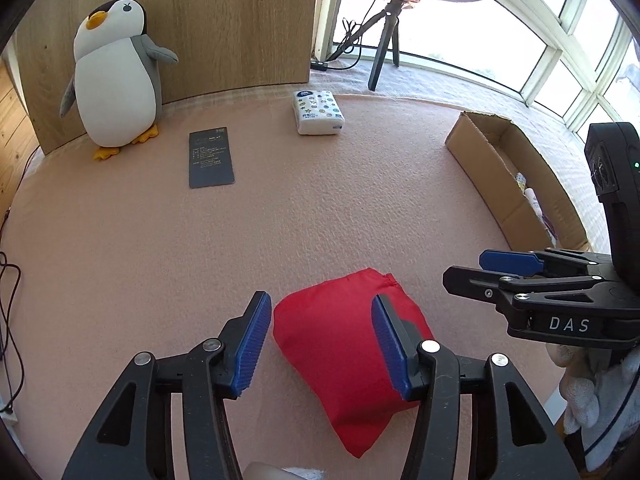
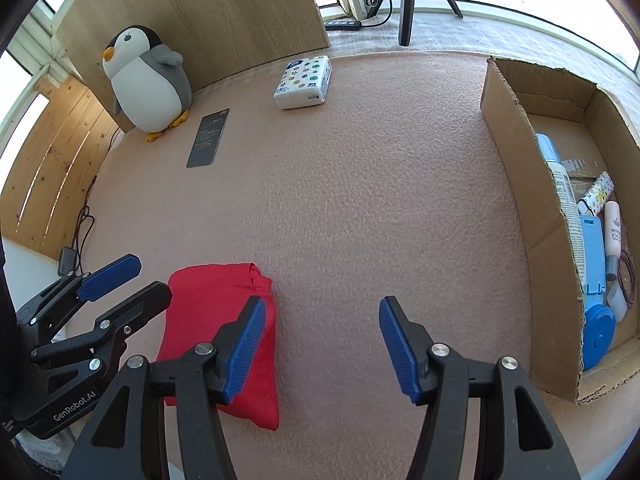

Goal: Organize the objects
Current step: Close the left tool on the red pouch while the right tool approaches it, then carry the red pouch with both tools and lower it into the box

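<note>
The red pouch [image 1: 352,364] lies near the tabletop's [image 1: 320,208] front edge, under the left gripper [image 1: 320,344], whose jaws stand open around it without pressing. The right gripper [image 2: 322,346] is open too — empty, just beside. Pickup seems in hand; next, close and carry to the cardboard box [image 2: 520,200] at the right edge. Left out: one pouch, one tissue pack [image 1: 319,112], one dark card [image 1: 211,157], one penguin [image 1: 116,76].

Matt red cloth pouch [image 1: 344,364] below left gripper [image 1: 320,344]; rough pink felt-like mat [image 1: 320,220] ahead; raw corrugated cardboard box [image 2: 520,208] right; glossy plastic-wrapped tissue pack [image 1: 319,112] beyond.
</note>
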### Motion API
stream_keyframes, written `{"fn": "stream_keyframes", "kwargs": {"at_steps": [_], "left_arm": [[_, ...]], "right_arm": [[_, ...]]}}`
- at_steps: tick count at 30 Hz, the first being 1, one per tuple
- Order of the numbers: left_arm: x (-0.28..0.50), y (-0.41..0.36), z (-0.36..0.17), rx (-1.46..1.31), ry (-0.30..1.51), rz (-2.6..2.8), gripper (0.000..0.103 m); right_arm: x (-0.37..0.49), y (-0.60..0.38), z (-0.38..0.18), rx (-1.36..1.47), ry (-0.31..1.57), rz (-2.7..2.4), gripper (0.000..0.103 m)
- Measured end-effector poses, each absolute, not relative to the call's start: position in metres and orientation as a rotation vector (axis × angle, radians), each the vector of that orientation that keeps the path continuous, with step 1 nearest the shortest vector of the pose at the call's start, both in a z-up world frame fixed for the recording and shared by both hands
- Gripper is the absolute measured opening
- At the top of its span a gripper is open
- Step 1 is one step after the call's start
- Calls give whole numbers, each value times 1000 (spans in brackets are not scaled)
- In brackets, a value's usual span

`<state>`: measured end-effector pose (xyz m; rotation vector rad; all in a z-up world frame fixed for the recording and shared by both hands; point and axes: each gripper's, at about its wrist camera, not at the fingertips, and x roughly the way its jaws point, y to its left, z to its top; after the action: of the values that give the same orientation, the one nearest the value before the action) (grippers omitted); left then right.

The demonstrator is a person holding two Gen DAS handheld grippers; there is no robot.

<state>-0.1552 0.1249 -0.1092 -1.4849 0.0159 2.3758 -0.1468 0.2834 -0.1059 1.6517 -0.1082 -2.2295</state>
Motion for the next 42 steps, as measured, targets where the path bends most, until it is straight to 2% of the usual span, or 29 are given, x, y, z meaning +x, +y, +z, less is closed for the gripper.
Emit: {"fn": "stream_keyframes", "kwargs": {"at_steps": [5,12,32,42], "left_arm": [[-150,101,-127,-1576,-178,2285,62],[-143,92,-146,-1599,-290,2164,62],[-136,105,-157,-1595,-295,2080,62],[-141,128,-133,-1509,-287,2102,59]], "right_arm": [[-144,269,-110,1658,-77,-2170,62],[-143,256,-122,1704,-74,-2093,63],[-144,227,-146,1755,-200,-1879,62],[-141,241,-119,1659,-155,-2008,58]]}}
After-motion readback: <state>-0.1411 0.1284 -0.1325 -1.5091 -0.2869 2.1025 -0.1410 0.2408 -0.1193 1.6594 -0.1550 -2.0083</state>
